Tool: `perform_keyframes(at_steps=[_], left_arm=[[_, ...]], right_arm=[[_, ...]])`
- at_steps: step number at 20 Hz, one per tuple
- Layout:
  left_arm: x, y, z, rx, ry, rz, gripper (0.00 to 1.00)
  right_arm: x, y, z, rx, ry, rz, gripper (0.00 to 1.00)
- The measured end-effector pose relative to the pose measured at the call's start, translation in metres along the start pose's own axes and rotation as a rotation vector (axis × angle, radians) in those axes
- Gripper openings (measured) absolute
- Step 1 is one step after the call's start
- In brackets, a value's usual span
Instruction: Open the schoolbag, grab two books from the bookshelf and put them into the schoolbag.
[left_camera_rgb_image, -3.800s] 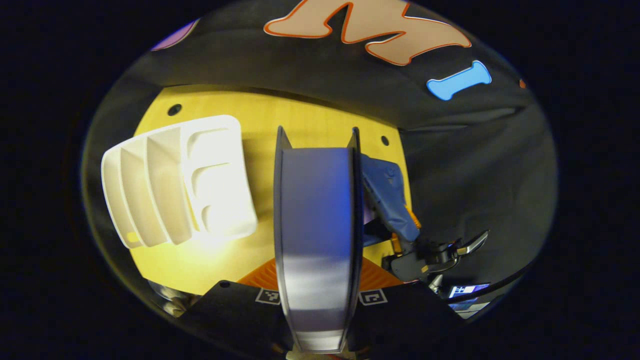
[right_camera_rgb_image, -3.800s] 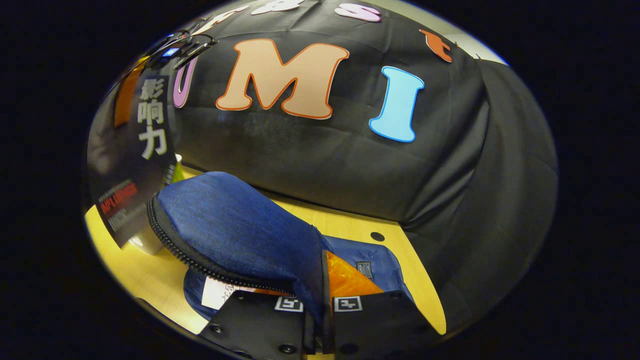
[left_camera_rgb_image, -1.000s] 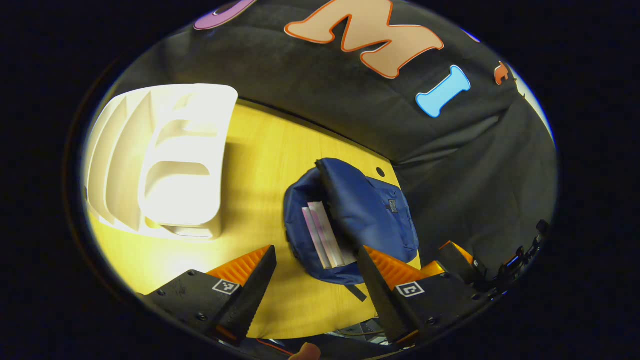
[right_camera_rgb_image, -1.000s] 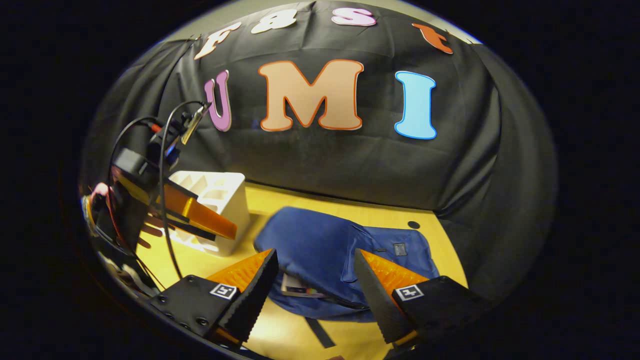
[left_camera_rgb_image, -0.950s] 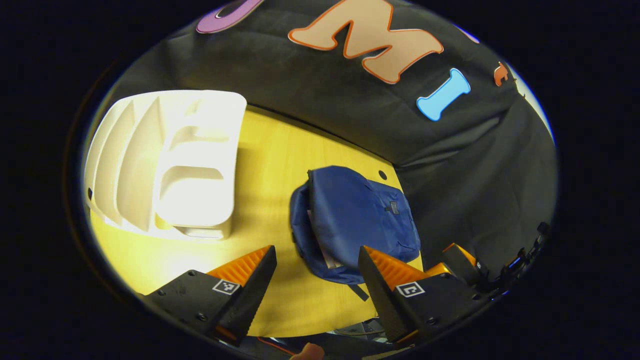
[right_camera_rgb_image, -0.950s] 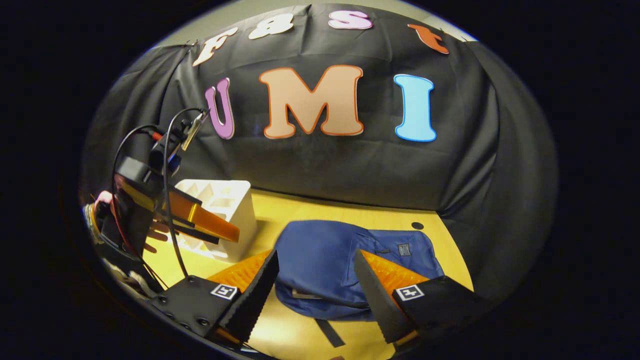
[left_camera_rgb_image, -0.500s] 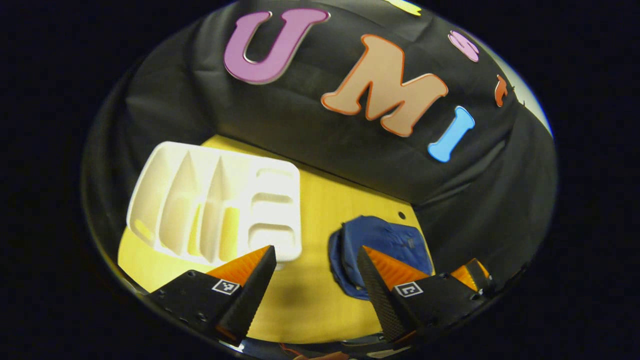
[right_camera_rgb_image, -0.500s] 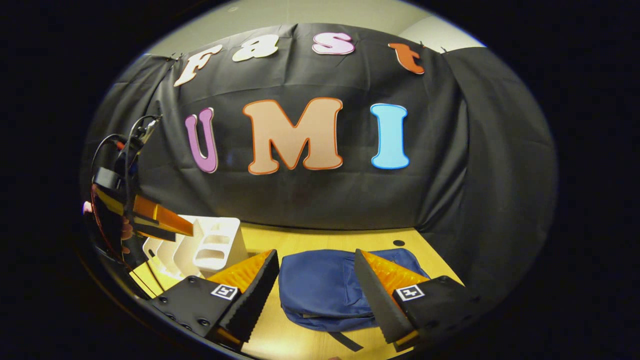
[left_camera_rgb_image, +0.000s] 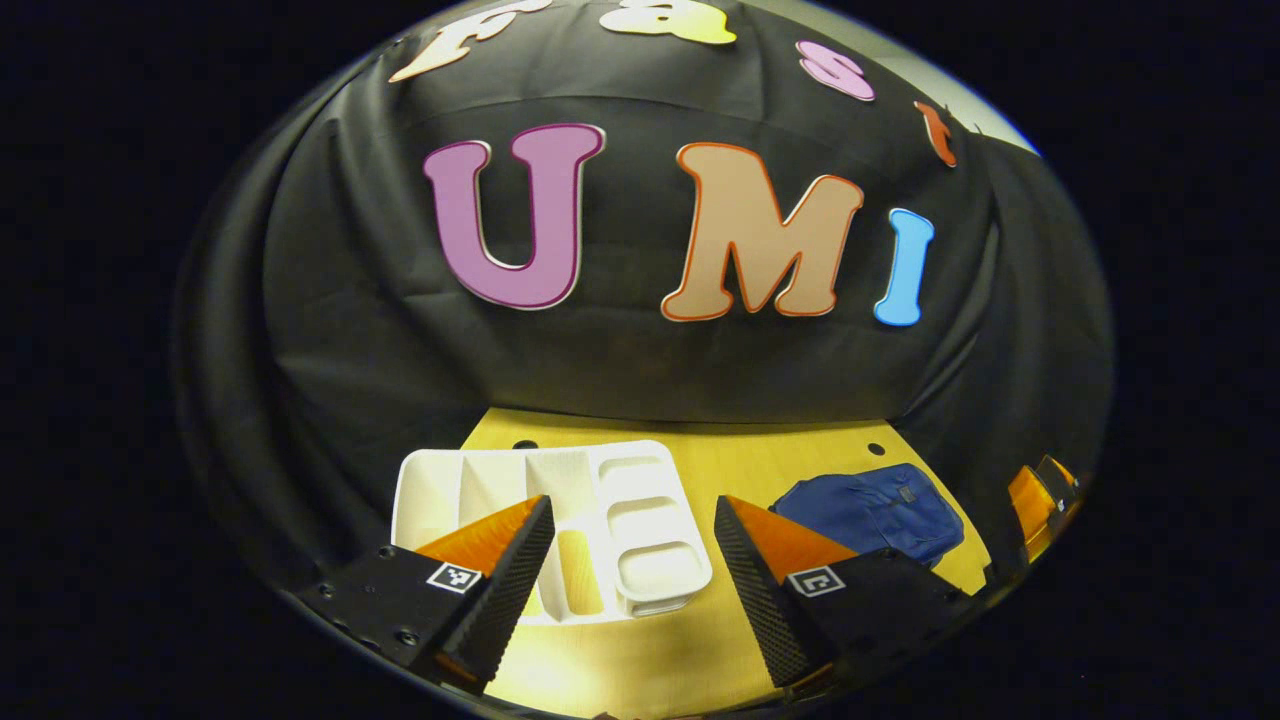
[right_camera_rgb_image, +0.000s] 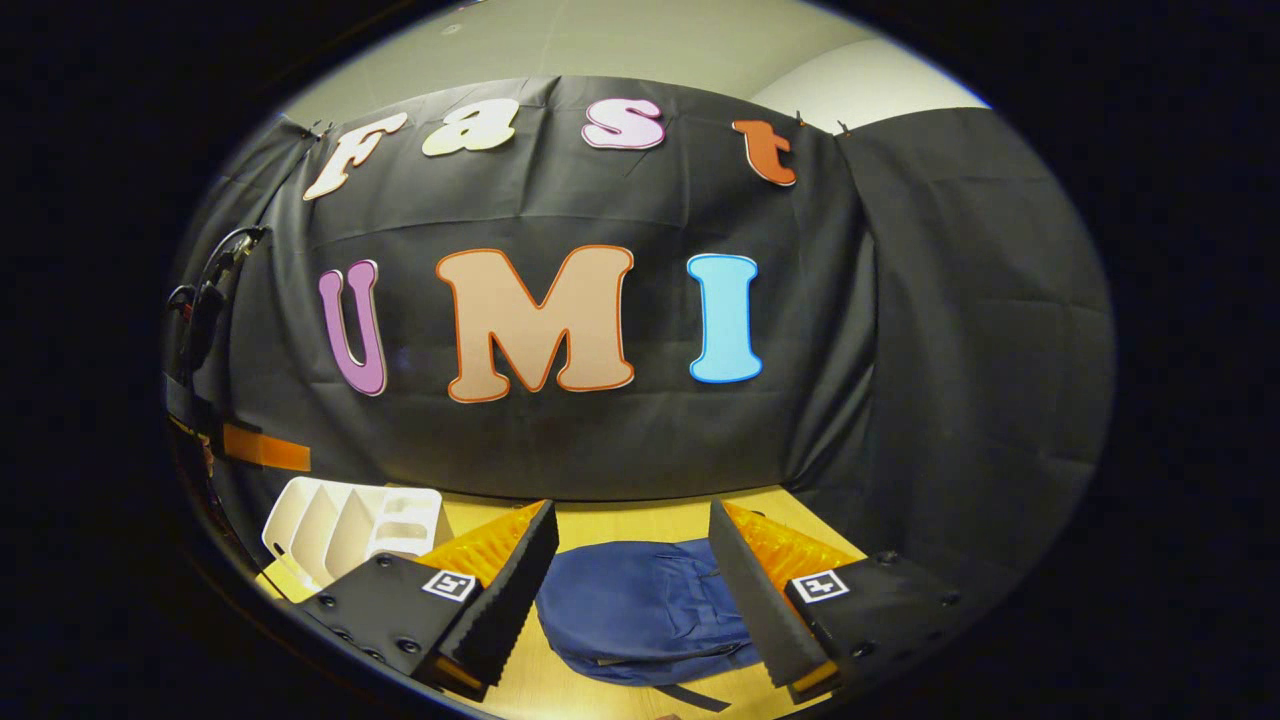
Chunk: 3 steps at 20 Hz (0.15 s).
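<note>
Schoolbag (right_camera_rgb_image: 640, 610), flap now dropped over both books, is seen beyond the spread, empty jaws of the withdrawn right gripper (right_camera_rgb_image: 630, 590) and left gripper (left_camera_rgb_image: 632, 585); task judged complete.

We cannot see inside the schoolbag (right_camera_rgb_image: 640, 610); our right gripper's fingers (right_camera_rgb_image: 745, 590) cover its sides. The left fingers (left_camera_rgb_image: 500, 575) hide part of the bookshelf (left_camera_rgb_image: 640, 530).
</note>
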<state>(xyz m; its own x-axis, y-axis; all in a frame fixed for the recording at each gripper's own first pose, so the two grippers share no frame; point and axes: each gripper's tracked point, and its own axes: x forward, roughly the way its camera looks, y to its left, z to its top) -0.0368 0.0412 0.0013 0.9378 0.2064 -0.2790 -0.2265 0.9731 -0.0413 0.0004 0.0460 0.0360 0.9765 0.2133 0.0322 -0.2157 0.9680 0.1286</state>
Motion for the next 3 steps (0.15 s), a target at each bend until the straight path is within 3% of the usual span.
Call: perform_keyframes(at_steps=[3], left_arm=[[0.0009, -0.0124, 0.0013, 0.042, 0.003, -0.052, 0.95]], right_arm=[[-0.0050, 0.0045, -0.0032, -0.004, 0.006, -0.022, 0.98]])
